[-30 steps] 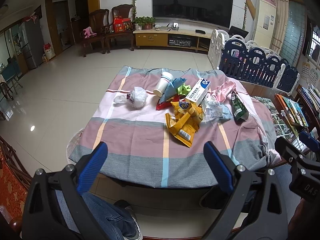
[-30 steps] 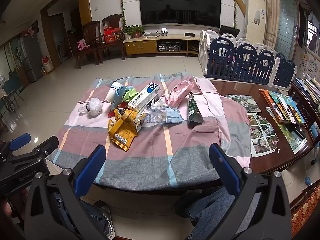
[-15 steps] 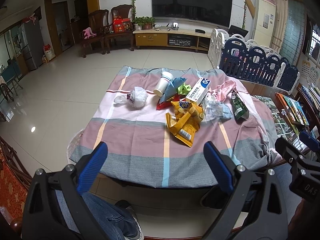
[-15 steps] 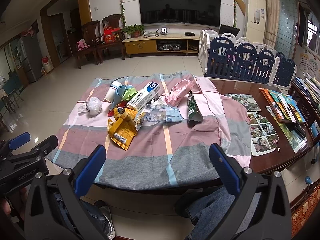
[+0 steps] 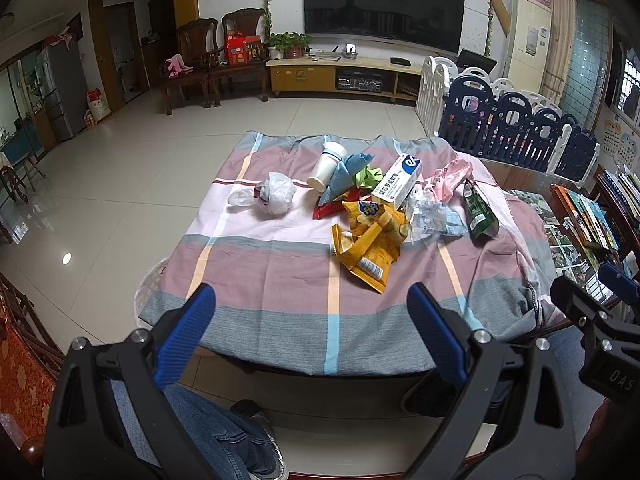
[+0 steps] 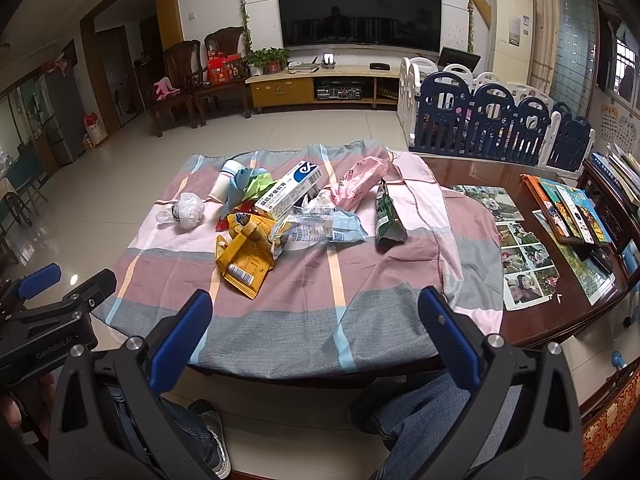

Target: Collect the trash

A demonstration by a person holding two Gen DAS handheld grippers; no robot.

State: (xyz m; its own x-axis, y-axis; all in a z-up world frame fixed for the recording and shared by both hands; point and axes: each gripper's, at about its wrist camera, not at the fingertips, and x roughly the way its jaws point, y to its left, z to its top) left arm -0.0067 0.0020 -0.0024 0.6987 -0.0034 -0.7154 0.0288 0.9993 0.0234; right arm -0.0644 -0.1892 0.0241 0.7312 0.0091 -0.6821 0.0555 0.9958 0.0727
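Note:
Trash lies heaped on a striped cloth point(image 5: 280, 272) over the table: a yellow snack bag point(image 5: 370, 246), a white-and-blue box point(image 5: 398, 180), a white cup point(image 5: 327, 166), a knotted white plastic bag point(image 5: 274, 194), a clear wrapper point(image 5: 434, 216), a pink wrapper point(image 5: 448, 174) and a dark green pouch point(image 5: 478, 210). My left gripper point(image 5: 312, 322) hangs open before the table's near edge, nothing between its blue fingers. My right gripper point(image 6: 314, 328) is open too, short of the cloth. The same pile shows in the right wrist view, yellow snack bag point(image 6: 244, 256) nearest.
A white basket point(image 5: 148, 288) peeks out under the cloth's left corner. Photos point(image 6: 524, 256) and books point(image 6: 568, 208) cover the bare wood at right. A blue-and-white playpen fence point(image 5: 516, 136) stands behind. A person's jeans-clad legs point(image 6: 404, 408) are below the table edge.

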